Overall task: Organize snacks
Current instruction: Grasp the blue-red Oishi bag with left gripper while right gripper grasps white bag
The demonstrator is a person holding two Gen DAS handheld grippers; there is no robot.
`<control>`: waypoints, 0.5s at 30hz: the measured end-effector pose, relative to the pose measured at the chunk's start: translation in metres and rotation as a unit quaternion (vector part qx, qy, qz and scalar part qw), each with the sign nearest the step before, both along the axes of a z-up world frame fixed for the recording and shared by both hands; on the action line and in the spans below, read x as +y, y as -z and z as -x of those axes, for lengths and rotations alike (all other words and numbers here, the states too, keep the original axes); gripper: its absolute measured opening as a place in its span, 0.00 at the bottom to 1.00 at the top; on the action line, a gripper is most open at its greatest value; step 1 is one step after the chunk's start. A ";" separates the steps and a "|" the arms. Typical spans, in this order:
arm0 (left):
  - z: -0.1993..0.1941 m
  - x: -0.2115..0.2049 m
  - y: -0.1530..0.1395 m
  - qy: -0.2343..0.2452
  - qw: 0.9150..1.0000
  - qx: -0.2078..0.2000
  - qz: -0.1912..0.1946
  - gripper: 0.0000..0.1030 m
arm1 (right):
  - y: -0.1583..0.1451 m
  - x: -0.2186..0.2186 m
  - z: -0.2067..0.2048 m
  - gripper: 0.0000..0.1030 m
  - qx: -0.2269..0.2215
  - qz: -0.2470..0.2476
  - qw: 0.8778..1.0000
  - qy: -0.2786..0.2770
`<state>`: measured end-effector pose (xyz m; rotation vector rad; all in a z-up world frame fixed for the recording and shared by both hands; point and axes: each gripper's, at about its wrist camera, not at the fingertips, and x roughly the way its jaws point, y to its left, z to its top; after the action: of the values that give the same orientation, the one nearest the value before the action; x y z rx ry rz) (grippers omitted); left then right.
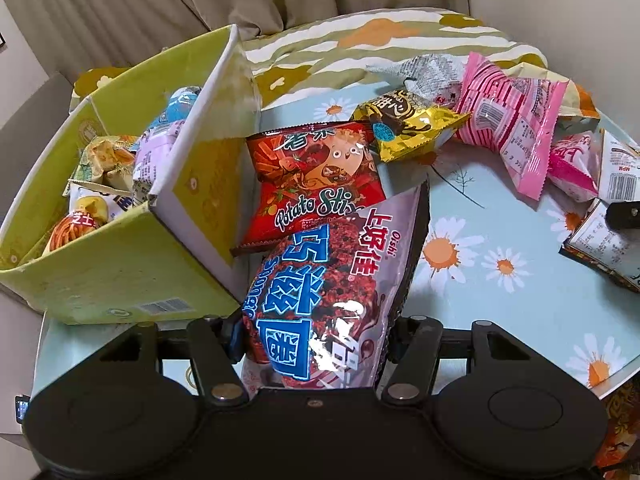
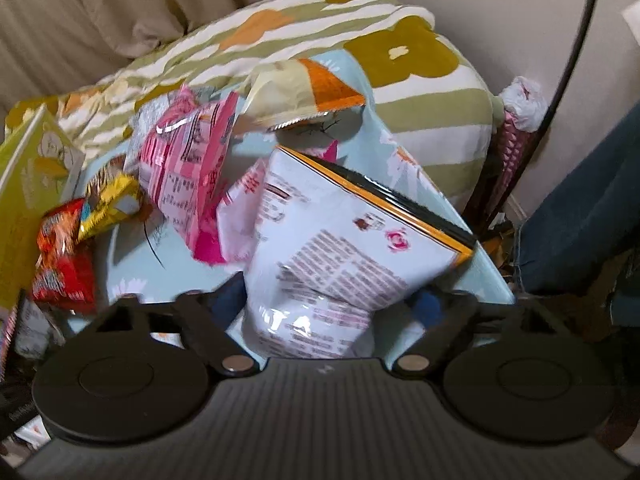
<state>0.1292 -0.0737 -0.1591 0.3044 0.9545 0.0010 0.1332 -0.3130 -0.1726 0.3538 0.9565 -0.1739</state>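
Each gripper's jaws pinch a snack, left gripper (image 1: 316, 336) the purple bag (image 1: 332, 280), right gripper (image 2: 324, 304) the white bag (image 2: 336, 248); next, I judge, carrying them into the box (image 1: 120, 264) at ten o'clock.

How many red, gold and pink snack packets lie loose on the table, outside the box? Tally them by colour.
Red packet: 1
Gold packet: 1
Pink packets: 2
Total: 4

Soft, even indoor light is seen, with glare on the glossy purple snack bag (image 1: 320, 280). The right wrist view is motion-blurred. Fisheye bending is strongest toward 9 and 3 o'clock.
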 end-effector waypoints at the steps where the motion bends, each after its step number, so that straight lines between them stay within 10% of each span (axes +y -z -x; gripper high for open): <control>1: 0.000 0.000 -0.001 -0.001 1.000 -0.002 0.000 0.63 | 0.000 -0.001 0.000 0.84 -0.001 -0.006 1.000 -0.002; 5: 0.003 -0.002 -0.009 -0.007 1.000 -0.009 0.004 0.63 | -0.005 -0.002 0.003 0.65 -0.006 -0.002 1.000 -0.017; 15: 0.018 0.000 -0.037 -0.034 0.998 -0.039 0.021 0.63 | -0.022 -0.005 0.009 0.64 -0.015 -0.005 0.998 -0.058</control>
<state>0.1107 -0.0738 -0.1224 0.2303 0.8859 0.0550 0.1239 -0.3180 -0.1507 0.3095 0.9461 -0.0578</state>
